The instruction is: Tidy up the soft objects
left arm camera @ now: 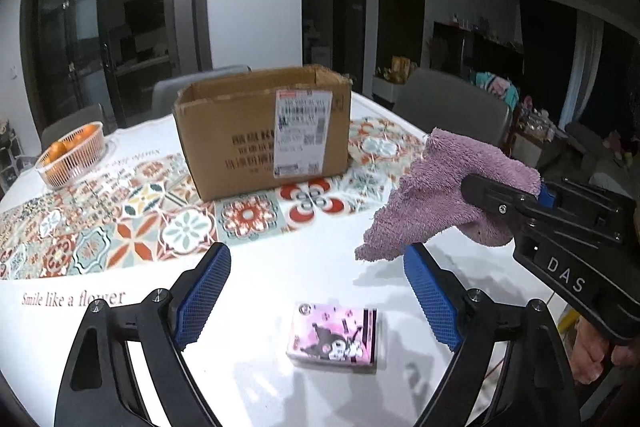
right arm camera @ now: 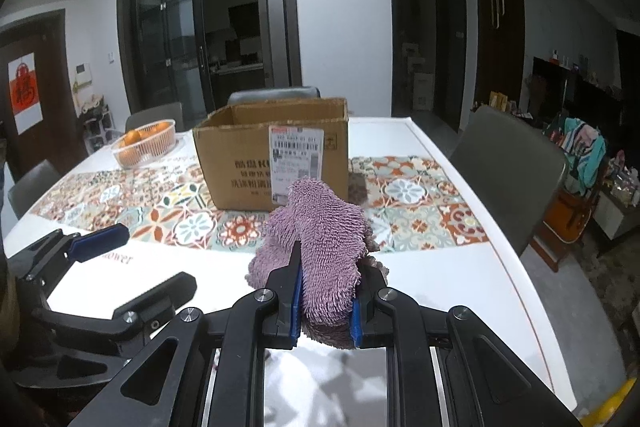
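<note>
One purple cloth (right arm camera: 316, 259) hangs clamped in the right gripper (right arm camera: 326, 307) jaws above the near worktop (right arm camera: 440, 267), the open cardboard box (right arm camera: 272, 163) lying straight beyond it; left gripper (left arm camera: 316, 303) jaws stand apart, empty.

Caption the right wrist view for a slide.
Right gripper clamps a shaggy purple cloth above the white table, facing an open brown cardboard box.

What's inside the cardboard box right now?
Only the bare inner walls near the rim of the open-topped cardboard box show in both views. Its front wall hides the floor, so any contents can't be seen.
</note>
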